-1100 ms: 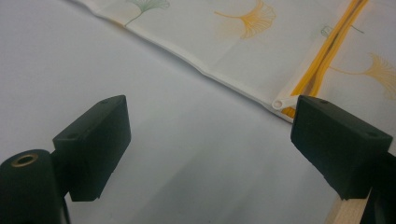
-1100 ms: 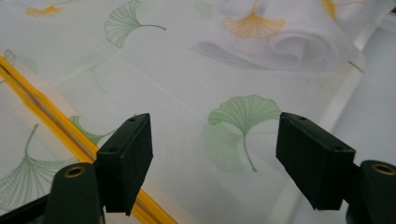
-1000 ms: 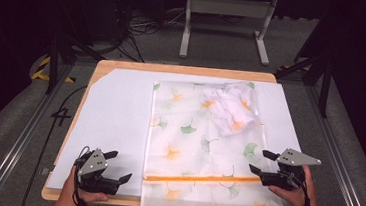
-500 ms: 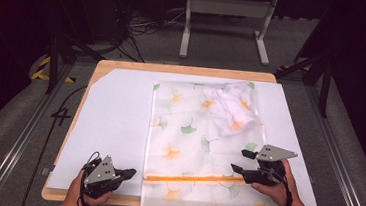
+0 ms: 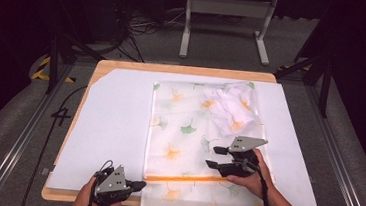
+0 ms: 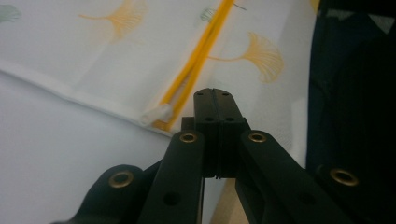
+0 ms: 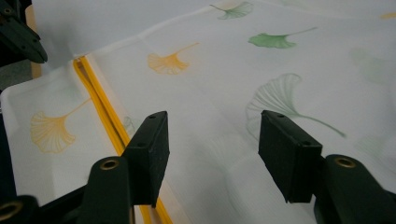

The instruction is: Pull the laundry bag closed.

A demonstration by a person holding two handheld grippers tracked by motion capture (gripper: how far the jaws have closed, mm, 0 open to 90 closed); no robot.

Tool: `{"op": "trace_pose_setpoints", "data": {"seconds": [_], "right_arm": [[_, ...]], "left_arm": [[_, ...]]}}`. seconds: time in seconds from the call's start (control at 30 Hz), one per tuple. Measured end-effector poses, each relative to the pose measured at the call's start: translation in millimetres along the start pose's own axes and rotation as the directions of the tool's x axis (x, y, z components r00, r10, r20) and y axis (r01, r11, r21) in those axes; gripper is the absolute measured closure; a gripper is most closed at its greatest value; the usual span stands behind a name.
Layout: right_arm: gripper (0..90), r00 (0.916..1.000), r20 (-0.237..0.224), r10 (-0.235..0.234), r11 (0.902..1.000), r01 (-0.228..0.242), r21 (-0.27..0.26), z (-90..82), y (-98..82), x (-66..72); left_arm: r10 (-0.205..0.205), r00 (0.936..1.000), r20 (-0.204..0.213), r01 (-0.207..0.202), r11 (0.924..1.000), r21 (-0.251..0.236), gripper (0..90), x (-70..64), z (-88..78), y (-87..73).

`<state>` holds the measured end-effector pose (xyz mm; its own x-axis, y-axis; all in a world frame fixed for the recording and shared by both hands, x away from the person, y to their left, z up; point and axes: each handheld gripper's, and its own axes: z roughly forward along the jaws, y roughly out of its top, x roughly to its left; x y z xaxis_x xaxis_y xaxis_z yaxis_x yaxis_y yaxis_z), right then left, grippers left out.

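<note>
White mesh bag (image 5: 188, 133) with a ginkgo-leaf print lies flat on the white sheet (image 5: 113, 127) covering the wooden table (image 5: 184, 69), right of centre and reaching down to the near edge. A bundle of matching printed fabric (image 5: 233, 107) sits in its far right corner. The orange zipper (image 5: 179, 178) crosses the bag from side to side close to the near end. Left gripper (image 5: 136, 184), held in the person's left hand (image 5: 94, 200), sits low at the bag's near left edge, at the left end of the zipper. In the left gripper view its 2 jaws are pressed flat together with no gap, their tips just short of the white zipper stop (image 6: 156, 113) where the orange tape ends; whether a sliver of the bag's hem is caught between them cannot be told. Right gripper (image 5: 216, 157), in the right hand (image 5: 250, 176), hovers over the bag's lower right part, jaws pointing left toward the zipper. Its jaws stand apart and have just been closing; in the right gripper view nothing is pinched between the pads (image 7: 150, 144), with printed mesh lying beneath and the zipper running under the left pad.
</note>
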<state>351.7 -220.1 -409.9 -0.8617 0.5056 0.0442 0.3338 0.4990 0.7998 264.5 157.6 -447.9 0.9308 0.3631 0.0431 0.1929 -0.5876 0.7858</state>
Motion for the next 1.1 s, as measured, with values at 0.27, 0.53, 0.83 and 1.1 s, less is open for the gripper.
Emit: {"op": "trace_pose_setpoints", "data": {"seconds": [0.27, 0.53, 0.83, 1.1], "right_arm": [[43.8, 0.9943, -0.089, -0.059, 0.9976, 0.062, 0.031, 37.8, 25.3, 19.5], [44.6, 0.9750, -0.192, -0.113, 0.9902, 0.126, 0.060, 72.3, 47.4, 41.8], [49.6, 0.9425, -0.288, -0.170, 0.9757, 0.202, 0.086, 105.5, 69.7, 67.5], [51.9, 0.9126, -0.368, -0.179, 0.9623, 0.240, 0.128, 131.8, 81.7, 82.6]], "left_arm": [[0.003, 0.9999, 0.013, -0.004, 0.9998, 0.020, 90.0, -3.0, 6.4, -1.5], [0.011, 0.9999, 0.005, -0.011, 0.9991, 0.041, 90.0, -3.8, 10.9, -2.3], [0.014, 0.9998, 0.017, -0.015, 0.9983, 0.056, 90.0, -3.6, 13.5, -4.4], [0.018, 0.9997, 0.015, -0.019, 0.9977, 0.064, 90.0, -3.8, 13.9, -4.3]]}}
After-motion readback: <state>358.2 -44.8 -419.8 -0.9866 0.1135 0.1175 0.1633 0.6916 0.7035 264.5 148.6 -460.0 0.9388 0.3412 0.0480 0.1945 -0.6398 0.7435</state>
